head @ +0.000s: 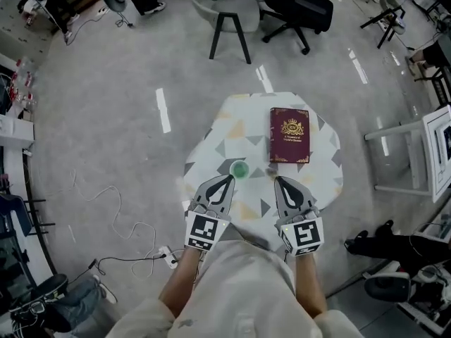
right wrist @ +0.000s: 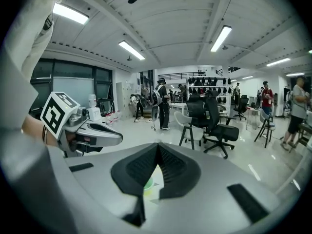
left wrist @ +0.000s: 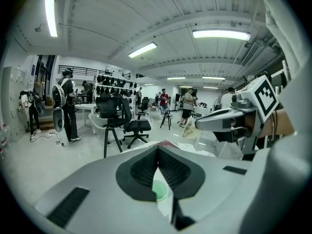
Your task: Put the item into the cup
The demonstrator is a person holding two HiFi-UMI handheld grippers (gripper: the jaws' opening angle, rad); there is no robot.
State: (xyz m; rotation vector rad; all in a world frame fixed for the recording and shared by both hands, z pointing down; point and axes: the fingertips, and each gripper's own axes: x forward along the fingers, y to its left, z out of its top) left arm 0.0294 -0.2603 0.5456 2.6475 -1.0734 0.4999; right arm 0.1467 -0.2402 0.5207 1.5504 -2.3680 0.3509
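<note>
A small green cup (head: 239, 168) stands upright on the patterned table (head: 320, 167), just beyond the tip of my left gripper (head: 230, 179). The left jaws meet at their tips and hold nothing; in the left gripper view the cup (left wrist: 160, 189) shows through the gap below the closed pads. My right gripper (head: 277, 179) hovers a little to the right of the cup, also shut and empty, and its own view catches the cup (right wrist: 148, 183) low between the jaws. I see no loose small item, and what is inside the cup I cannot tell.
A maroon book (head: 289, 134) with gold print lies flat on the table's far right part. Beyond the table stand a grey chair (head: 232, 16) and a black office chair (head: 299, 9). A white stand (head: 430, 153) is at the right, and cables (head: 120, 217) lie on the floor at the left.
</note>
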